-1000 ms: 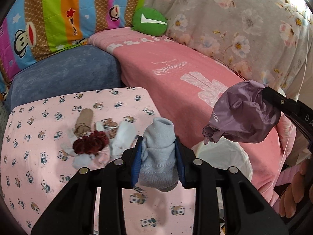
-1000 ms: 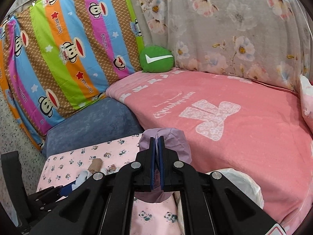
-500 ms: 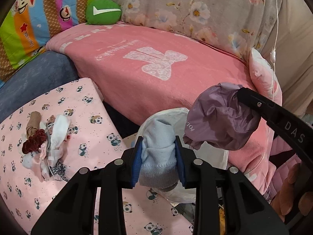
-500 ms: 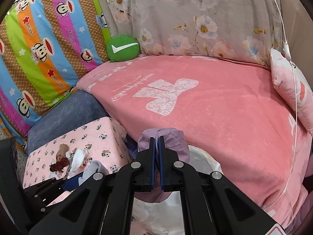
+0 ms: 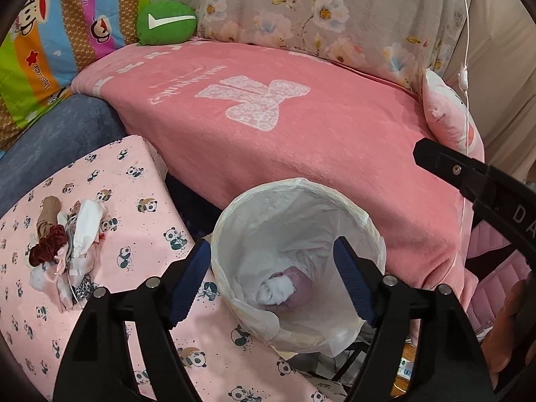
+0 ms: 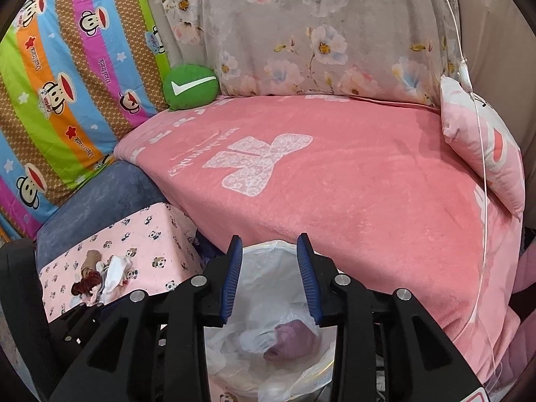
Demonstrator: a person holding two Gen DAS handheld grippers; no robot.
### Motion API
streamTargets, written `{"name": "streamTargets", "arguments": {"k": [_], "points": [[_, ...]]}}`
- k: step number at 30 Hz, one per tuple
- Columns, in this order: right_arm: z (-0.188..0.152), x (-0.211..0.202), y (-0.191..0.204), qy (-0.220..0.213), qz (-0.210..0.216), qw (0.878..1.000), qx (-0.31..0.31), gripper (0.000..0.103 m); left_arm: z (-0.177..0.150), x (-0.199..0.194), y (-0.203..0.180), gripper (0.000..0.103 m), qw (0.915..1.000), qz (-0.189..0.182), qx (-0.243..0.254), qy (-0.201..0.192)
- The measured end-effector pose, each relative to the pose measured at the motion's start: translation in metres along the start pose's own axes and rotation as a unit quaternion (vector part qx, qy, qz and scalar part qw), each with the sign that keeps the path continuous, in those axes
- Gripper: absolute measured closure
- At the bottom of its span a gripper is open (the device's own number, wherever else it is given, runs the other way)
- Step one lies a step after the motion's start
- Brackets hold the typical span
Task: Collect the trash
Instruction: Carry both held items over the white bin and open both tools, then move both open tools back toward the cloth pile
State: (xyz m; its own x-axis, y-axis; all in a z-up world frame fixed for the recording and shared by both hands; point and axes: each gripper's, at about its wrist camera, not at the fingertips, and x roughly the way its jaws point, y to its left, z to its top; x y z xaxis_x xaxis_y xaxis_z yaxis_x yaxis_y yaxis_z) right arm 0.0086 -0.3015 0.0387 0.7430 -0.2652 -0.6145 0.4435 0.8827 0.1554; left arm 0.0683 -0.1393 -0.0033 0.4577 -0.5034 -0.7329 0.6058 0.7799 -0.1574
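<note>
A bin lined with a white plastic bag point(image 5: 234, 214) point(image 6: 268, 261) stands between the panda-print table and the pink sofa. At its bottom lie a pale sock point(image 5: 276, 289) and a purple cloth point(image 5: 301, 283) point(image 6: 294, 338). My left gripper point(image 5: 273, 263) hangs over the bin, its jaws opening with nothing between them. My right gripper point(image 6: 269, 274) also hovers above the bin, jaws opening and empty. A heap of small trash point(image 5: 63, 251) point(image 6: 100, 276), with a dark red scrunchie and white scraps, lies on the table to the left.
The panda-print table point(image 5: 140, 174) sits left of the bin. Behind it stretches a sofa under a pink blanket point(image 5: 284, 124), with a green cushion point(image 5: 165, 21), a pink pillow point(image 5: 445, 114) and a hanging white cord point(image 6: 469, 77). The right gripper's arm point(image 5: 475, 181) crosses the left view's right side.
Both grippers swung right from the table to above the bin and opened. The sock left the left gripper and the purple cloth left the right; both now lie in the bin.
</note>
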Motion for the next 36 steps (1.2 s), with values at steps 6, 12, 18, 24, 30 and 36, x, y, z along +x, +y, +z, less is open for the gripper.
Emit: {"name": "streamTargets", "arguments": {"k": [6, 12, 18, 24, 30, 36], "points": [[-0.001, -0.005, 0.005, -0.007, 0.006, 1.000, -0.005, 0.060, 0.002, -0.006, 0.008, 0.031, 0.9999, 0.010, -0.008, -0.008], [-0.004, -0.006, 0.014, -0.004, 0.014, 1.000, -0.013, 0.059, -0.001, -0.012, 0.023, 0.031, 0.9993, 0.023, -0.028, -0.013], [-0.011, -0.004, 0.029, 0.005, 0.026, 0.999, -0.026, 0.058, -0.007, -0.017, 0.046, 0.031, 0.9975, 0.045, -0.053, -0.014], [-0.018, 0.001, 0.049, 0.014, 0.038, 0.998, -0.041, 0.058, -0.013, -0.025, 0.071, 0.031, 0.9946, 0.069, -0.076, -0.018], [-0.026, 0.005, 0.072, 0.021, 0.051, 0.997, -0.058, 0.054, -0.021, -0.032, 0.100, 0.026, 0.9905, 0.086, -0.106, -0.017], [-0.032, 0.010, 0.094, 0.031, 0.066, 0.995, -0.074, 0.054, -0.032, -0.040, 0.132, 0.025, 0.9848, 0.104, -0.138, -0.017]]}}
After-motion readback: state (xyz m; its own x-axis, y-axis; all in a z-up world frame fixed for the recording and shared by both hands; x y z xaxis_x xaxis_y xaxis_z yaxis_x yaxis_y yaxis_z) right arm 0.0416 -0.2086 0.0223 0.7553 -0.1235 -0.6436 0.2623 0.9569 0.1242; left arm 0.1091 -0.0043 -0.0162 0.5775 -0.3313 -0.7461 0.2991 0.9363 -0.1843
